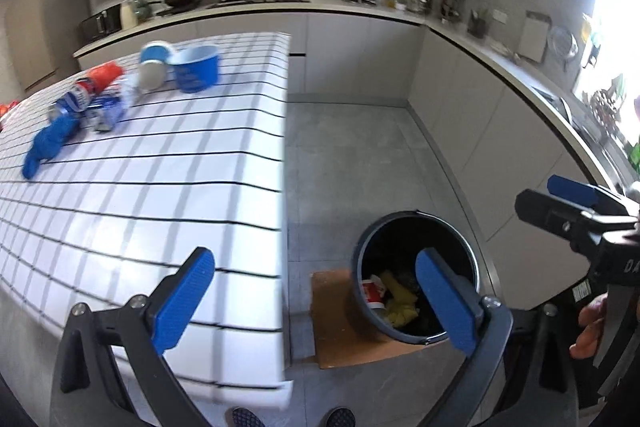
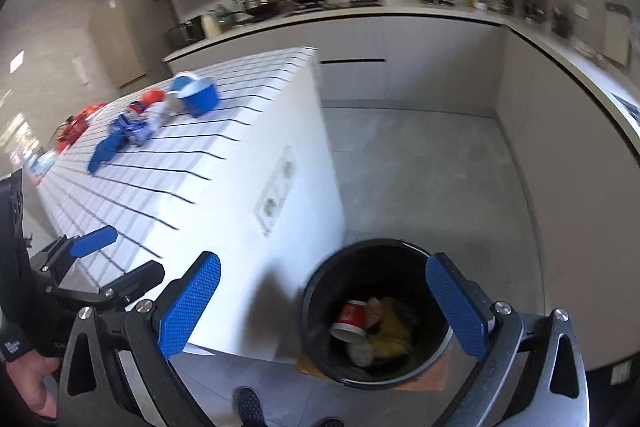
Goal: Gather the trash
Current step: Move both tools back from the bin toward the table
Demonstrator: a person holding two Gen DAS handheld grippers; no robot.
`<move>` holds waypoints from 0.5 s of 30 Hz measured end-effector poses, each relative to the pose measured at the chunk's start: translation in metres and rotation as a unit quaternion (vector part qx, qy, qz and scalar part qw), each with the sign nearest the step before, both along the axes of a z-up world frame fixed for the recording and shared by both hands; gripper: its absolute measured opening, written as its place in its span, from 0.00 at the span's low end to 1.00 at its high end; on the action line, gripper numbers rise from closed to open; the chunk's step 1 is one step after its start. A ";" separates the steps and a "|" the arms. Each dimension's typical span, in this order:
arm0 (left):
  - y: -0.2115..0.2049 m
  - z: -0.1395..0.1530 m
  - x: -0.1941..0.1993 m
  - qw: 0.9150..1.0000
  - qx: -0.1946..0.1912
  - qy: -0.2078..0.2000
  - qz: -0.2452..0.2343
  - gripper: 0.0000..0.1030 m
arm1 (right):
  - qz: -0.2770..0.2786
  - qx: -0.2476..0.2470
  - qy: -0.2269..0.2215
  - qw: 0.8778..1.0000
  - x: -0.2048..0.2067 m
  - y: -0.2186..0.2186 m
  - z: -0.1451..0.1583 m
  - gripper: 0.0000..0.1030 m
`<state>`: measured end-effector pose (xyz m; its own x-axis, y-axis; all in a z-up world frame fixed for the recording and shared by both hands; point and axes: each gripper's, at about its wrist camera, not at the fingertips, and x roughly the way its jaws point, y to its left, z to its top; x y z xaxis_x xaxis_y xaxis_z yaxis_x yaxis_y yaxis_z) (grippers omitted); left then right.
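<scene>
A black trash bin (image 1: 362,259) (image 2: 316,287) stands on the floor beside the white gridded table (image 1: 168,187) (image 2: 248,155); it holds a red paper cup (image 2: 352,319) and yellow scraps (image 2: 390,337). Trash lies at the table's far end: two blue cups (image 1: 196,67) (image 2: 200,97), an orange wrapper (image 1: 105,75), crumpled blue-and-white packets (image 1: 102,109) (image 2: 134,131) and a blue glove-like item (image 1: 48,143) (image 2: 105,149). My left gripper (image 1: 316,303) is open and empty over the table's near corner. My right gripper (image 2: 324,311) is open and empty above the bin.
The bin stands on a brown cardboard sheet (image 1: 340,331). A kitchen counter (image 1: 360,9) with pots runs along the back and right walls. Grey floor (image 1: 352,155) lies between table and cabinets. Shoes (image 1: 248,417) show at the bottom. A hand (image 1: 592,327) holds the other gripper.
</scene>
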<state>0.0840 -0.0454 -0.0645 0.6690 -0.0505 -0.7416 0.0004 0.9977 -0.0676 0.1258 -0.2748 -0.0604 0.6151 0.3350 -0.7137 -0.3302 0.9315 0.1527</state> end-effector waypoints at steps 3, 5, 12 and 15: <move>0.023 0.008 -0.010 1.000 -0.002 -0.015 0.028 0.99 | 0.021 -0.007 -0.006 1.000 -0.003 0.022 0.003 1.00; 0.039 0.012 -0.017 0.999 0.000 -0.021 0.047 0.99 | 0.027 -0.017 -0.002 0.999 -0.004 0.038 0.005 1.00; 0.108 0.021 -0.041 0.993 -0.020 -0.038 0.111 0.99 | 0.059 -0.031 -0.020 0.998 -0.011 0.089 0.021 1.00; 0.137 0.022 -0.045 0.990 -0.018 -0.042 0.133 0.99 | 0.073 -0.034 -0.031 0.996 -0.011 0.115 0.028 1.00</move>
